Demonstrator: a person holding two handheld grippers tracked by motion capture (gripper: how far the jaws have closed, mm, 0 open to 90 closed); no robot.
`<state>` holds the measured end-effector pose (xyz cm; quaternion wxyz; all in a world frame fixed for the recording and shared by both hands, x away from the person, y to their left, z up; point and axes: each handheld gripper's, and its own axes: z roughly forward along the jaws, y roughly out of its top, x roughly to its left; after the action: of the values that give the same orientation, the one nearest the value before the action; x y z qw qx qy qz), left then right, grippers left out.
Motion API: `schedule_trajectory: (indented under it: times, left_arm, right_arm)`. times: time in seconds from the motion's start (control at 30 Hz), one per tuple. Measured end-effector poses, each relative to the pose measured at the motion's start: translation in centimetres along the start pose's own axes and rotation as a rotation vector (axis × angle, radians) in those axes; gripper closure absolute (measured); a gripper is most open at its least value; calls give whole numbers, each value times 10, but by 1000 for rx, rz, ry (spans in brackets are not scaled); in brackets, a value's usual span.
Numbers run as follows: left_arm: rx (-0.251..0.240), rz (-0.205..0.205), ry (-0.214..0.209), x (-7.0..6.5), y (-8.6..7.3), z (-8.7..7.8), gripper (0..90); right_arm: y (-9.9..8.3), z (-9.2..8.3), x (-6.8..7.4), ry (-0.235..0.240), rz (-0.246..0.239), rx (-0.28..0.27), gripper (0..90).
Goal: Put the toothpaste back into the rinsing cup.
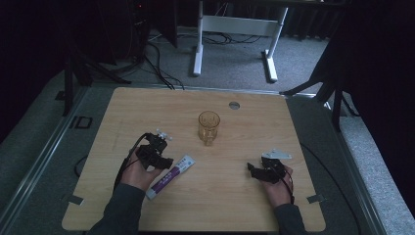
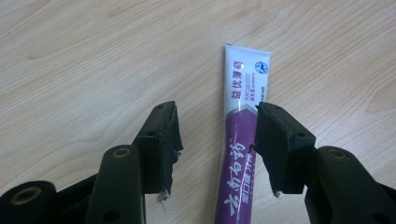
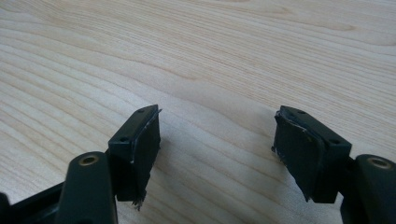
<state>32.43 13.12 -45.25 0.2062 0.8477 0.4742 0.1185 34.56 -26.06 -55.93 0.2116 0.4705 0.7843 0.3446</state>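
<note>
Left gripper (image 2: 217, 135) is down low over the table, jaws spread wide and clamping nothing, and the toothpaste tube (image 2: 239, 140) runs right up between them. Look closely: the tube sits hard against the jaw on the three o'clock side, touching or nearly so, with a clear gap of bare wood toward the nine o'clock jaw. Its flat crimped tail points to twelve o'clock in the left gripper view; the cap end is out of frame at six.

From the high view, the left gripper (image 1: 155, 155) hangs over the upper part of the tube (image 1: 171, 175), which lies slantwise on the wooden table (image 1: 235, 205), running off toward five o'clock from the hand. Over at three o'clock from it, well apart, the right gripper (image 1: 266, 170) rests with jaws parted and empty, bare wood beneath it in its own view (image 3: 217, 140).

At twelve o'clock from the tube stands an amber glass (image 1: 209, 126), upright, near the middle of the table.

Now the handling: that tube looks light, soft and glossy, so it should dent under a squeeze and may slide on a slick skin. My call is to centre the jaws first, then pinch across the fuller purple body rather than the thin flat tail, and go gently so nothing gets pushed toward the cap.
</note>
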Motion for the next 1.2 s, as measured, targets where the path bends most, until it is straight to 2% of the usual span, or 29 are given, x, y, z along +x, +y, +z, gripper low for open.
schedule_trajectory:
  times: [0.6,0.97,1.2]
  left_arm:
    - [61,1,-21,3,2,8,493]
    - [88,11,-20,1,3,14,496]
    - [112,31,-26,-2,4,18,513]
  right_arm:
    - [0,0,0,3,-1,2,304]
    - [0,0,0,3,-2,2,304]
    - [0,0,0,4,-3,2,302]
